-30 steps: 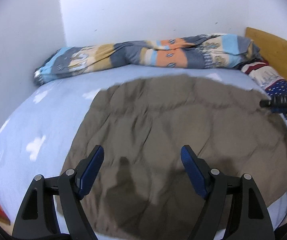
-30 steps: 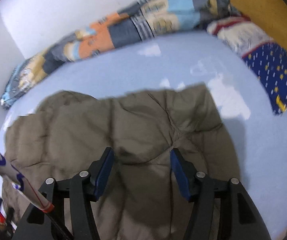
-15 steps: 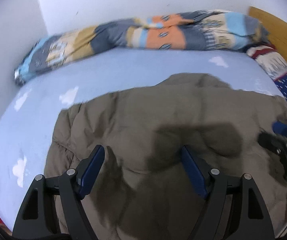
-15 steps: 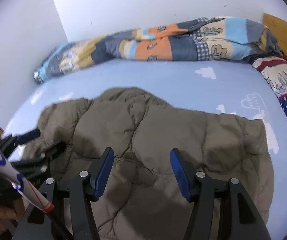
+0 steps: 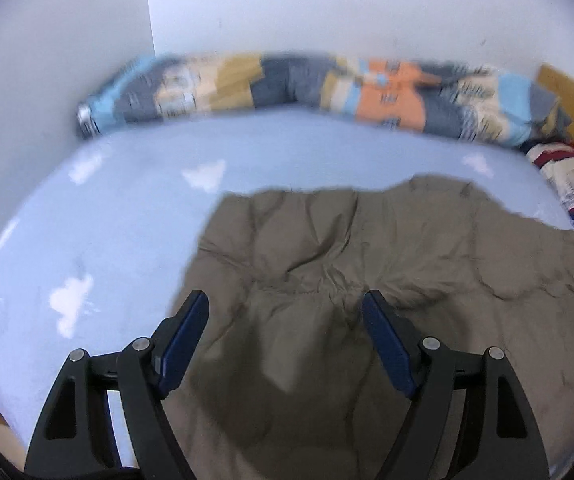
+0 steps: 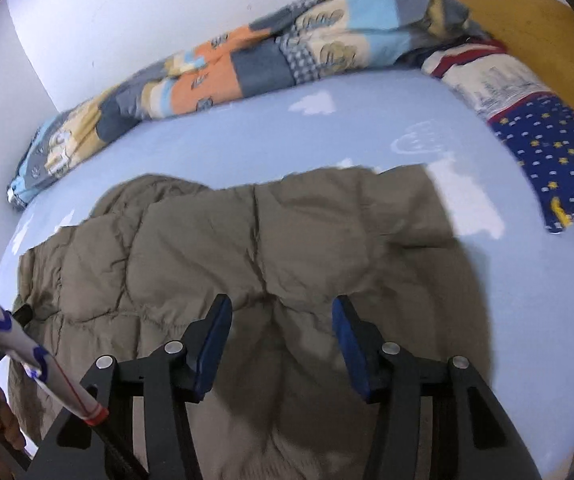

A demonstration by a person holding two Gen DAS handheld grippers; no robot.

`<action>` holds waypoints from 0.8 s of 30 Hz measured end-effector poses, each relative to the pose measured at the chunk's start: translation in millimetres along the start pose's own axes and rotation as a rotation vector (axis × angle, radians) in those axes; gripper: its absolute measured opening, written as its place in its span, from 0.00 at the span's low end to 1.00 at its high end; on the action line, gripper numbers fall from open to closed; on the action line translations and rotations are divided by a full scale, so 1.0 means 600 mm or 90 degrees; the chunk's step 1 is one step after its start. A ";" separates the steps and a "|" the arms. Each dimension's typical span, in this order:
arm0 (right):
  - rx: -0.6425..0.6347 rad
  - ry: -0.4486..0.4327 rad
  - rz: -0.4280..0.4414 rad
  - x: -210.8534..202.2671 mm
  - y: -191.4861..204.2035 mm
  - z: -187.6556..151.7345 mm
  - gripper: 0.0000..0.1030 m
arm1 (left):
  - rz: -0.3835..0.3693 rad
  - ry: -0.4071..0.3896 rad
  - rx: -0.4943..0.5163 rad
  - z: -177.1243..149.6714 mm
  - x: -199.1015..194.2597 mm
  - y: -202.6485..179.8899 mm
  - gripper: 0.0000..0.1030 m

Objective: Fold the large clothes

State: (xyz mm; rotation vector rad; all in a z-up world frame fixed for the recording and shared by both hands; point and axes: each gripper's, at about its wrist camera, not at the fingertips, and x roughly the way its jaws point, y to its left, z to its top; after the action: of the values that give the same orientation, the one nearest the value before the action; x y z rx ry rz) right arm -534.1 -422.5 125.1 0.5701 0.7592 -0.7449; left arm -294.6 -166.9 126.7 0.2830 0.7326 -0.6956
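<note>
A large brown quilted padded garment (image 5: 387,280) lies spread flat on the light blue bed sheet (image 5: 107,216); it also shows in the right wrist view (image 6: 255,256). My left gripper (image 5: 285,304) is open and empty, hovering over the garment's near left part. My right gripper (image 6: 281,308) is open and empty, hovering over the garment's near middle. Neither touches the fabric. The garment's near edge is hidden behind the gripper bodies.
A rolled patchwork blanket (image 5: 327,88) lies along the far wall, also in the right wrist view (image 6: 247,60). A navy starred pillow (image 6: 551,148) and a wooden headboard (image 6: 527,20) are at the right. White walls bound the far and left sides.
Both grippers have swung and shifted over the garment; the left one now sits nearer its left edge. Both stay open and empty. The garment looks flatter than half a second ago.
</note>
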 end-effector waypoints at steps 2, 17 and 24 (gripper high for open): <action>-0.027 -0.030 0.022 -0.039 0.015 -0.021 0.56 | -0.024 -0.037 0.001 -0.025 -0.049 0.007 0.77; -0.007 -0.029 0.030 -0.135 -0.059 -0.223 0.56 | -0.019 -0.001 -0.025 -0.192 -0.096 0.098 0.77; 0.006 -0.003 0.004 -0.115 -0.103 -0.248 0.56 | -0.016 0.039 0.021 -0.197 -0.051 0.055 0.77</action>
State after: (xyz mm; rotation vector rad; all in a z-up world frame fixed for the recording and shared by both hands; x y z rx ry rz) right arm -675.8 -330.7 77.0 0.5792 0.7499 -0.7446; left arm -350.1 -72.7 63.1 0.3264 0.7850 -0.7254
